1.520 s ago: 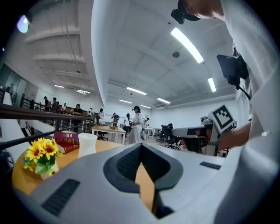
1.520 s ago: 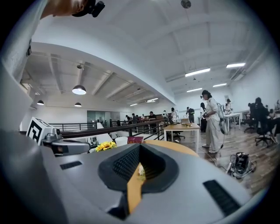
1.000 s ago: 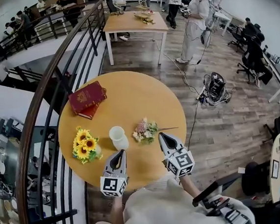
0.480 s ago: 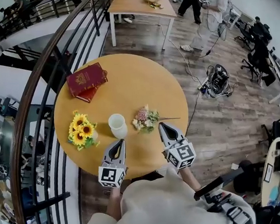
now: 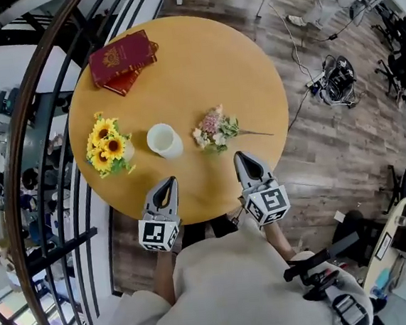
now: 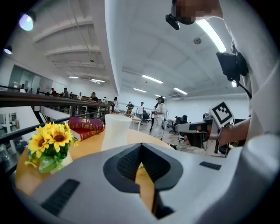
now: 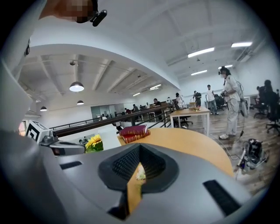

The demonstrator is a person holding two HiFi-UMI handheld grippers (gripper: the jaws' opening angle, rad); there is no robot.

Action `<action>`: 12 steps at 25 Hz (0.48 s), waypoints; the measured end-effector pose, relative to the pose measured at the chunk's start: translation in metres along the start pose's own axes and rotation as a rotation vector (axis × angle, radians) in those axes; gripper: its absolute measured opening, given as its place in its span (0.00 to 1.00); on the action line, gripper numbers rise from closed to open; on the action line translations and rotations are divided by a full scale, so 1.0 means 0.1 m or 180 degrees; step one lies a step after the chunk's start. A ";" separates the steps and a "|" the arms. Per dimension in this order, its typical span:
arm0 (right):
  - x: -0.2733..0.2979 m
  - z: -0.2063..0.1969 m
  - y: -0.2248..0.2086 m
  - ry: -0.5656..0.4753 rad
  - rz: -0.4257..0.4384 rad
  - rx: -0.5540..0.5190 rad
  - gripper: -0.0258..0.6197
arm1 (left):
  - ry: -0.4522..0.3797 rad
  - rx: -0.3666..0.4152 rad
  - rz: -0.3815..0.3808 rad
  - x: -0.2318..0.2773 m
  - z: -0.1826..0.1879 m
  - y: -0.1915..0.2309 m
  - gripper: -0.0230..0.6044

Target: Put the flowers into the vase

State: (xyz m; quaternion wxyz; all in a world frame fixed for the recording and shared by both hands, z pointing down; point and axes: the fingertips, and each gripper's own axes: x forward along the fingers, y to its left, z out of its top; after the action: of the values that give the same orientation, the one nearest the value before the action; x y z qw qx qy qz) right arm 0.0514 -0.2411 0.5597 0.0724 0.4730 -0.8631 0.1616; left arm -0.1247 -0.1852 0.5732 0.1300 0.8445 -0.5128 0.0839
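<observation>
The pink-and-white bouquet [image 5: 212, 129] lies flat toward the near right edge of the round wooden bench [image 5: 200, 58], with its thin stem [image 5: 257, 133] pointing at that edge. It looks light, soft and easily crushed, so the stem is the place to pinch, not the blooms. The white vase [image 5: 164, 140], smooth and cylindrical, stands just beside it and is probably tippable. The left hand-held gripper [image 5: 166, 184] and right hand-held gripper [image 5: 243, 158] are both closed and empty by the near edge.

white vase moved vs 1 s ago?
No. The white vase still stands between the sunflowers and the pink bouquet on the round table; only the head view shifted.
</observation>
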 end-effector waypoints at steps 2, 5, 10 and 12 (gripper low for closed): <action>-0.07 -0.21 0.01 0.0166 -0.0001 0.0064 0.05 | 0.0101 -0.0074 -0.0013 -0.04 -0.12 -0.05 0.05; -0.04 -0.45 -0.03 0.0326 0.0005 0.0093 0.05 | 0.0177 -0.0153 -0.0024 0.01 -0.27 -0.04 0.05; 0.06 -0.71 -0.14 0.0700 0.0055 -0.0319 0.06 | 0.0276 -0.0204 -0.0039 0.10 -0.43 -0.03 0.05; 0.11 -0.86 -0.16 0.1030 0.0149 -0.0809 0.14 | 0.0282 -0.0229 -0.0034 0.11 -0.44 -0.02 0.05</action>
State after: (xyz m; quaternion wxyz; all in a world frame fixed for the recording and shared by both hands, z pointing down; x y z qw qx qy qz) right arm 0.0567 -0.2276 0.6468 0.2654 0.4076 -0.8644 0.1269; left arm -0.1177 -0.1803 0.6179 0.1833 0.8374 -0.5047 0.1020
